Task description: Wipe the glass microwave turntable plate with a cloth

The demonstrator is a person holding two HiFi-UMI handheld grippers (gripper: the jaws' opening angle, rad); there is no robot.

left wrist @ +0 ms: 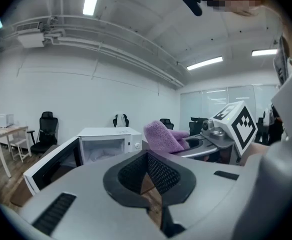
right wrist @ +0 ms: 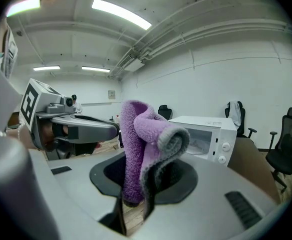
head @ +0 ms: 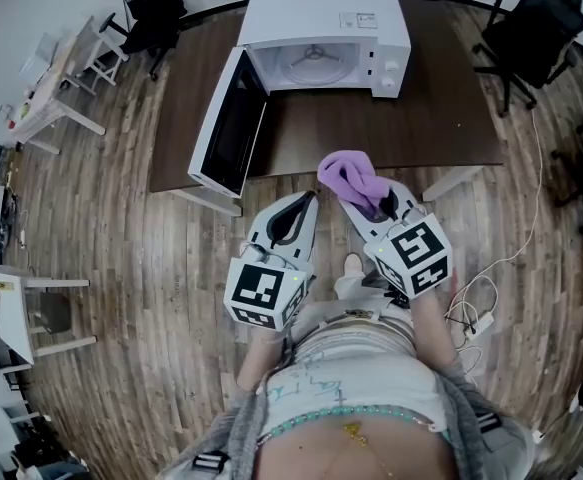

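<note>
The white microwave (head: 321, 38) stands on a dark brown table (head: 411, 128) with its door (head: 226, 128) swung open to the left. Inside its cavity lies the round glass turntable plate (head: 311, 67). My right gripper (head: 363, 200) is shut on a folded purple cloth (head: 349, 178), which sticks up from the jaws (right wrist: 144, 144). My left gripper (head: 307, 202) is shut with nothing in it (left wrist: 148, 158). Both grippers hang side by side over the wooden floor, short of the table's near edge, pointing toward the microwave (left wrist: 108, 143) (right wrist: 206, 134).
Black office chairs stand behind the table (head: 146, 8) and to its right (head: 536, 33). A small white table (head: 46, 93) is at the far left. A white cable and power strip (head: 476, 313) lie on the floor at my right.
</note>
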